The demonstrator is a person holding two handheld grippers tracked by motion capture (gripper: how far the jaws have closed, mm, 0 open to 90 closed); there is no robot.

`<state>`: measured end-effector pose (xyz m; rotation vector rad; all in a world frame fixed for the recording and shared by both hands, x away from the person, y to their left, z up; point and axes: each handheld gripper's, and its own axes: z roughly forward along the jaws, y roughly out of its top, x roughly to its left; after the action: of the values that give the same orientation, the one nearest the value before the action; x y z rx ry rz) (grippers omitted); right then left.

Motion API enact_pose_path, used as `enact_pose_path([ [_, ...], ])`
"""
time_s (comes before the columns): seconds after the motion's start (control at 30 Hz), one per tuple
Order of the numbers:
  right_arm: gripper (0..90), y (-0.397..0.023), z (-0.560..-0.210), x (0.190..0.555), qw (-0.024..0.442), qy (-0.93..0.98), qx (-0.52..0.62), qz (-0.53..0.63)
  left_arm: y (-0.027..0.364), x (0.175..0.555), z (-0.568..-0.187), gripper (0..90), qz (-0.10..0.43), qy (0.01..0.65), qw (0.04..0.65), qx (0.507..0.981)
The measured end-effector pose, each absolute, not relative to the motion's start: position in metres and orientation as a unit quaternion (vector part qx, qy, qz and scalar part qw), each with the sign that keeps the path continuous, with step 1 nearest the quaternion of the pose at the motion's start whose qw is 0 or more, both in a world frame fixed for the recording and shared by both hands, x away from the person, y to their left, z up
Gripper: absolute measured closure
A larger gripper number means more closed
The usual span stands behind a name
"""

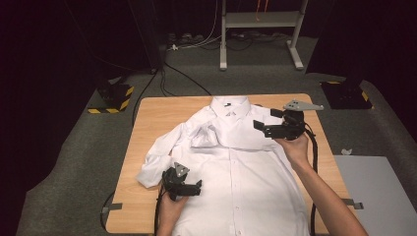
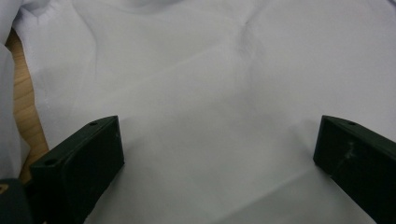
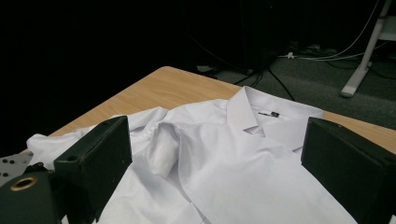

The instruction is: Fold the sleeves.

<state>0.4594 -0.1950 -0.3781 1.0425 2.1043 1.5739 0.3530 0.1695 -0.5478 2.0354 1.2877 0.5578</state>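
A white button-up shirt (image 1: 236, 162) lies face up on the wooden table (image 1: 162, 110), collar (image 1: 229, 105) at the far side, one sleeve (image 1: 162, 147) bunched and folded at the left. My left gripper (image 1: 196, 188) rests low on the shirt's left side, jaws open, with white cloth (image 2: 210, 93) spread flat between them. My right gripper (image 1: 263, 125) hovers over the shirt's right shoulder, jaws open and holding nothing. In the right gripper view the collar (image 3: 261, 114) and a folded sleeve cuff (image 3: 163, 149) lie ahead of the jaws.
A white metal stand (image 1: 260, 29) and cables (image 1: 182, 73) lie on the grey floor beyond the table. Yellow-black striped bases (image 1: 115, 96) sit at both far corners. A grey panel (image 1: 378, 191) lies to the right. The table's edge (image 2: 23, 107) shows beside the left jaw.
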Motion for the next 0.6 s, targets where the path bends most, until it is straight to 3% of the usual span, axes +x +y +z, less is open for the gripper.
enact_pose_path([
  [0.6, 9.5, -0.225, -0.372, 0.445, 0.156, 0.714, 0.371, 0.573, 0.169, 0.353, -0.548, 1.6, 0.213, 0.493, 0.329, 0.777],
])
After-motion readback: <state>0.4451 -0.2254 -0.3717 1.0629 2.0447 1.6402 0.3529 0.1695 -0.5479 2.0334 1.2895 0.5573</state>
